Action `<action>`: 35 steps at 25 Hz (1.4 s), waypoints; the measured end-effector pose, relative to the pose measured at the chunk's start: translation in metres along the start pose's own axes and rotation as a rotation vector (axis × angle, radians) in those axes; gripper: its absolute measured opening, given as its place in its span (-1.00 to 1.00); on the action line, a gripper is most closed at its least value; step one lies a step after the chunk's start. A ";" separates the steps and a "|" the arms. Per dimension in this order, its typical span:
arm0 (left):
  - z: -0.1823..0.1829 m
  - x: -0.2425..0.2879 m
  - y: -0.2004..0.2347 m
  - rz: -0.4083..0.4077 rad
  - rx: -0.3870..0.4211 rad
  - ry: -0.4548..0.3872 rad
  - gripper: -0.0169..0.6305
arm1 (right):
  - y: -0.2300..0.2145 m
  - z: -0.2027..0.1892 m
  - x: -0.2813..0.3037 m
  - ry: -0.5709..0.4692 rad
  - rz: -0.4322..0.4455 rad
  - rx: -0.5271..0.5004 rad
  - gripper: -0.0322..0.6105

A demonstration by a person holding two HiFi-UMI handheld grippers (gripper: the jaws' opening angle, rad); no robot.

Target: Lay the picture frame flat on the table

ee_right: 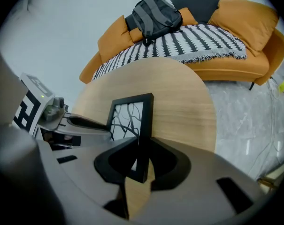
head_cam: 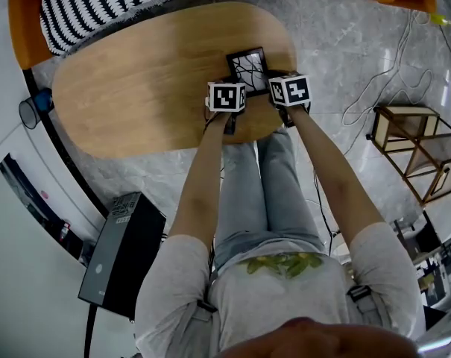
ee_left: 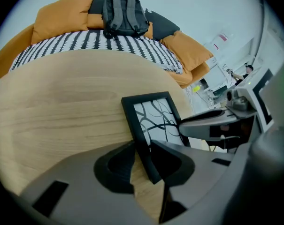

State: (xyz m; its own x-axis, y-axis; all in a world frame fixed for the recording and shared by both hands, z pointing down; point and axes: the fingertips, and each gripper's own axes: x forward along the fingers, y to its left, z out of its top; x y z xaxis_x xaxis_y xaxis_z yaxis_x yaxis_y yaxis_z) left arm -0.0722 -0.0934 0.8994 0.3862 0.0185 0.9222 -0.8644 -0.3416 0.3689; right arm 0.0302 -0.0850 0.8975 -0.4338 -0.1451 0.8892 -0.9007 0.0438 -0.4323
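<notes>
A black picture frame (head_cam: 247,67) with a branch drawing sits near the front right edge of the oval wooden table (head_cam: 136,88), its face tilted up toward me. My left gripper (head_cam: 236,86) grips the frame's left edge, and in the left gripper view the frame (ee_left: 158,118) runs between the two pads of that gripper (ee_left: 142,156). My right gripper (head_cam: 270,82) grips the opposite edge. In the right gripper view the frame's (ee_right: 127,116) right side stands pinched in that gripper (ee_right: 142,158). The frame's back and bottom edge are hidden.
An orange sofa (ee_right: 245,36) with a striped blanket (head_cam: 98,2) and a grey backpack (ee_left: 125,15) stands behind the table. A wooden stool frame (head_cam: 419,151) and cables (head_cam: 389,73) lie on the floor at right, a black box (head_cam: 121,256) at left.
</notes>
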 end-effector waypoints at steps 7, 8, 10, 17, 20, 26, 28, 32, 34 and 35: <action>-0.002 -0.009 -0.003 0.033 -0.059 0.009 -0.31 | 0.009 0.002 -0.011 -0.020 0.020 -0.062 -0.31; -0.002 -0.013 -0.004 0.036 -0.059 0.002 -0.30 | 0.010 0.005 -0.016 -0.031 0.018 -0.064 -0.31; -0.002 -0.023 -0.007 0.032 -0.067 -0.025 -0.30 | 0.016 0.009 -0.029 -0.057 0.027 -0.059 -0.32; -0.001 -0.078 -0.039 -0.041 -0.023 -0.144 -0.31 | 0.048 0.019 -0.083 -0.171 0.068 -0.052 -0.50; 0.006 -0.110 -0.049 -0.035 -0.002 -0.234 -0.46 | 0.062 0.025 -0.108 -0.218 0.075 -0.042 -0.64; 0.004 -0.168 -0.076 -0.042 -0.005 -0.351 -0.78 | 0.090 0.030 -0.164 -0.289 0.104 -0.029 -0.88; 0.004 -0.188 -0.085 -0.048 -0.019 -0.385 -0.87 | 0.099 0.029 -0.183 -0.303 0.118 -0.027 -0.88; 0.002 -0.223 -0.105 -0.109 -0.051 -0.442 -0.90 | 0.121 0.022 -0.216 -0.335 0.145 -0.069 -0.88; 0.000 -0.235 -0.112 -0.155 -0.085 -0.451 -0.90 | 0.132 0.019 -0.230 -0.345 0.161 -0.101 -0.88; -0.001 -0.240 -0.115 -0.175 -0.108 -0.456 -0.90 | 0.137 0.017 -0.237 -0.352 0.170 -0.115 -0.88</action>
State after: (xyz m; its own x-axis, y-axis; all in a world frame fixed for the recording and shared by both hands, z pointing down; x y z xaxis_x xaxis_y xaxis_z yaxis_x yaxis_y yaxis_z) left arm -0.0659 -0.0581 0.6356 0.6092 -0.3537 0.7098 -0.7930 -0.2702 0.5460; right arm 0.0097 -0.0618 0.6248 -0.5606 -0.4547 0.6921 -0.8220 0.2043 -0.5316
